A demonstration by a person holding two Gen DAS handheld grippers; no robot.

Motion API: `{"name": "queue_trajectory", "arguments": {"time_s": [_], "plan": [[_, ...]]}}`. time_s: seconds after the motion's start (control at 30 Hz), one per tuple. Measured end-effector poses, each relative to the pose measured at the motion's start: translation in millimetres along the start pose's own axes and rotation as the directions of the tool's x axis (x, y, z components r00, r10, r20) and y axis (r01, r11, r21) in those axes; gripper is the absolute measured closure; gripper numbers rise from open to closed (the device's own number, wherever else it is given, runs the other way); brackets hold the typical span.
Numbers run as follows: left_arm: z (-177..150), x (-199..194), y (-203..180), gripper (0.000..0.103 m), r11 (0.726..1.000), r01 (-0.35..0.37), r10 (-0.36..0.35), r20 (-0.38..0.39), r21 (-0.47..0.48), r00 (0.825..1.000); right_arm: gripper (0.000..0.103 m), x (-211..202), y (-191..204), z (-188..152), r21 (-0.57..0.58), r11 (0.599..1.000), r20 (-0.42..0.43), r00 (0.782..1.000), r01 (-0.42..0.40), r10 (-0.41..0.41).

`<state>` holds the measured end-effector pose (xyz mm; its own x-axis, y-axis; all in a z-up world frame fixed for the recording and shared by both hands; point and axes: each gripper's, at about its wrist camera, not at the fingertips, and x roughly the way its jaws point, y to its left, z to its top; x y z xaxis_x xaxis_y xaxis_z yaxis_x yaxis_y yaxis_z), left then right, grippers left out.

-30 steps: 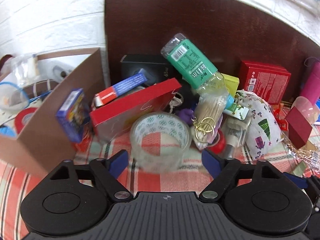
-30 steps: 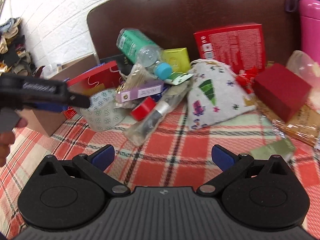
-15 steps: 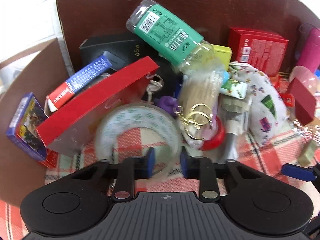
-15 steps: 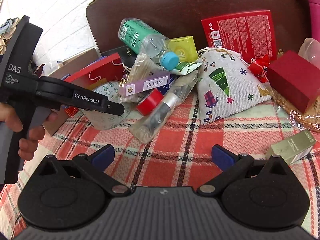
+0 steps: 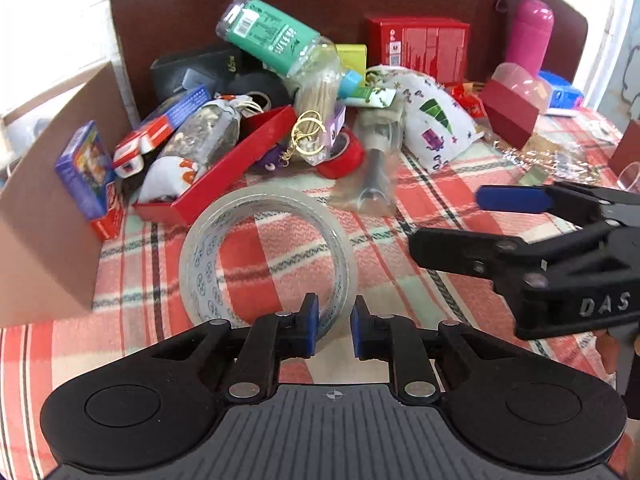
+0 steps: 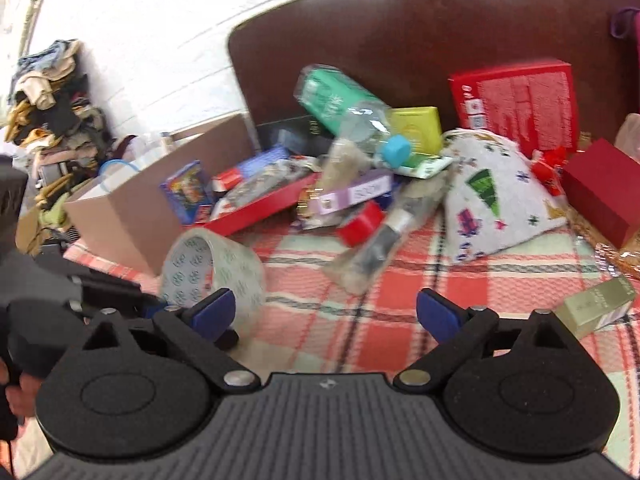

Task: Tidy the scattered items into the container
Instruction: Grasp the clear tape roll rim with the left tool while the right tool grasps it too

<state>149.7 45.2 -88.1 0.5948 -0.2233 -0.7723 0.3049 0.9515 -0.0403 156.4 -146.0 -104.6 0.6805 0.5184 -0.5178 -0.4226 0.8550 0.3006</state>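
A clear tape roll (image 5: 200, 256) stands on edge between the pads of my left gripper (image 5: 334, 324), which pinch its near wall; the jaws are easing open slightly. In the right wrist view the tape roll (image 6: 192, 268) hangs above the plaid cloth, just right of the cardboard box (image 6: 132, 208). The box (image 5: 48, 208) stands open at the left. My right gripper (image 6: 324, 316) is wide, its jaws closing a little, with nothing between them. It also shows as the right gripper (image 5: 460, 220) beside the tape. A pile behind holds a green-labelled bottle (image 5: 276, 36) and a red tray (image 5: 224, 176).
A printed cloth pouch (image 5: 432, 120), a red tape roll (image 5: 344, 156) and a wrapped tube (image 5: 376, 168) lie in the pile. A red box (image 5: 420, 46), pink flask (image 5: 528, 32) and dark red box (image 5: 508, 108) stand at the back. A small olive box (image 6: 596, 304) lies at the right.
My left gripper closed on the clear tape roll and drew it back out of the pile. The red tray dropped flatter. My right gripper came into the left wrist view.
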Motion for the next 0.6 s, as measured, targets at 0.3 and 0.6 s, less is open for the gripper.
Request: {"name": "queue_trajectory", "arguments": {"time_s": [0.3,0.6], "plan": [[-18,-13,6,0.060,0.997,0.046,-0.043,0.035,-0.068,0.998,0.021,7,50,9,-0.096,0.992,-0.027,0.996,-0.085,0.083],[-44,-48,24,0.057,0.979,0.071,-0.060,0.064,-0.189,0.996,0.070,28,57,0,-0.143,0.990,-0.103,0.995,0.000,-0.015]]}}
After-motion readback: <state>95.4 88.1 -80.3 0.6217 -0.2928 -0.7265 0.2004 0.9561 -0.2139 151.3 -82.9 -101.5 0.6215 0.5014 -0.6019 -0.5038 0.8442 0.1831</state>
